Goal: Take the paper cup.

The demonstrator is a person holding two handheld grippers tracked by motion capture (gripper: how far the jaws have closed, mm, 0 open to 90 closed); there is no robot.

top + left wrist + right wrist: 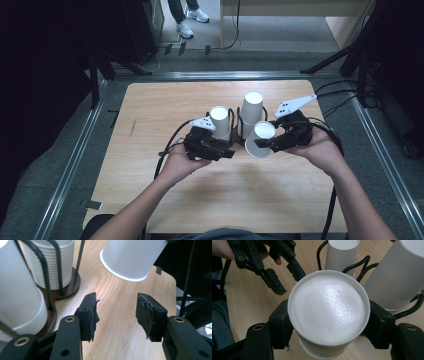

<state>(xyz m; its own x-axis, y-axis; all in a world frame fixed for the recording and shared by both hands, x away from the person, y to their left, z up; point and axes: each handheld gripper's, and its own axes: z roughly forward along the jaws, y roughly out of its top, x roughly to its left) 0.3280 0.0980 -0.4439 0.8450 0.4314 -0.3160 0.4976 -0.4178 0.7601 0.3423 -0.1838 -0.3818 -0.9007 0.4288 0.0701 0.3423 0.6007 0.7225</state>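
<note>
1. No brand, label or writing can be read on any cup, on the holder or on either gripper.
2. The right gripper (pixel 264 143) has its jaws closed on the sides of a white paper cup (pixel 261 139), just in front of the cup holder (pixel 65 289). In the right gripper view the cup (pixel 329 312) is held upside down, its flat bottom facing the camera.
3. From the high view the cup's long axis is tilted, bottom up and towards the person. In the left gripper view its rim (pixel 122 273) hangs clear above the wooden table (pixel 165 100).
4. The left gripper (pixel 116 312) is wide open and grips nothing, its jaws low over the table just left of the held cup and beside the holder's dark base.
5. The holder's black wire loops keep two stacks of upside-down white cups (pixel 220 121), a taller stack (pixel 251 112) to the right of it.
6. Both forearms reach forward from the near edge, the left hand (pixel 181 162) and right hand (pixel 320 148) each wrapped around its gripper, converging on the holder.
</note>
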